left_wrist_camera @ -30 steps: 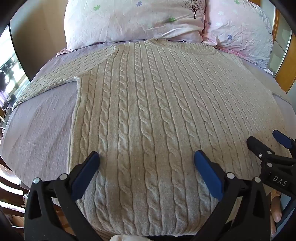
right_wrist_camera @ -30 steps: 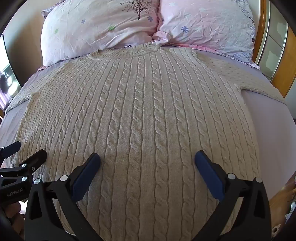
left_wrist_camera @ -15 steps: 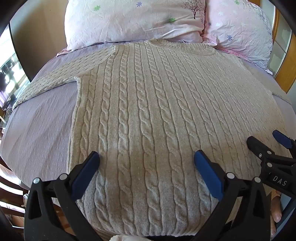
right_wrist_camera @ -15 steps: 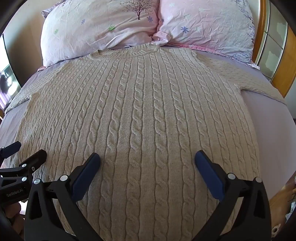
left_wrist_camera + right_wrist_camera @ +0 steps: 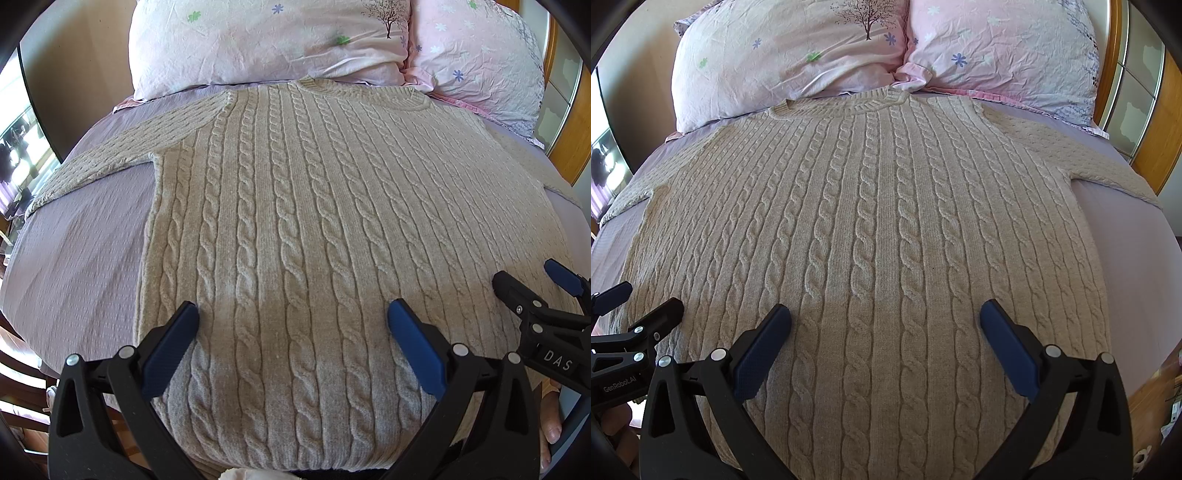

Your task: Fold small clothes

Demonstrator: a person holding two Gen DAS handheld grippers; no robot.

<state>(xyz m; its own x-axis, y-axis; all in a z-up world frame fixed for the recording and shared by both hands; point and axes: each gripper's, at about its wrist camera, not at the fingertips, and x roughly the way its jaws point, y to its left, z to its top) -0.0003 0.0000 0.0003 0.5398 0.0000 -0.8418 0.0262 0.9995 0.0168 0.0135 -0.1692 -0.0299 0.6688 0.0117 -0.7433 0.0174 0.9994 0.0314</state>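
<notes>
Bed (image 5: pixel 74 258), lilac sheet, carries everything; the landmark here is the sweater (image 5: pixel 314 229). Sweater lies flat on the bed, front up, body centred, collar (image 5: pixel 875 101) at the far end touching the pillows (image 5: pixel 798 55), hem (image 5: pixel 295 458) at the near edge under the cameras. Looks like it is spread out on purpose so the fold lines are easy to reach: no fold made yet by the look of it.

Two pink floral pillows sit just beyond the collar, clear of the sleeves.

Sweater detail: beige cable knit, thick, vertical rope columns with plain ribs between, ribbed crew collar. Left sleeve (image 5: pixel 92 173) runs out to the left of the body, right sleeve (image 5: pixel 1089 166) out to the right, both flat on the sheet. Few wrinkles. Heavy knit, so it should hold a crease poorly and drag when pulled.

Left gripper (image 5: pixel 291 325) hovers over the hem end, left of centre, blue pads wide apart, holding nothing. Right gripper (image 5: pixel 884 325) hovers over the hem end, right of centre, pads equally spread, also holding nothing. Both sit side by side above the sweater, likely staged for a two-point grab. Whether pads touch the knit: cannot tell.
</notes>
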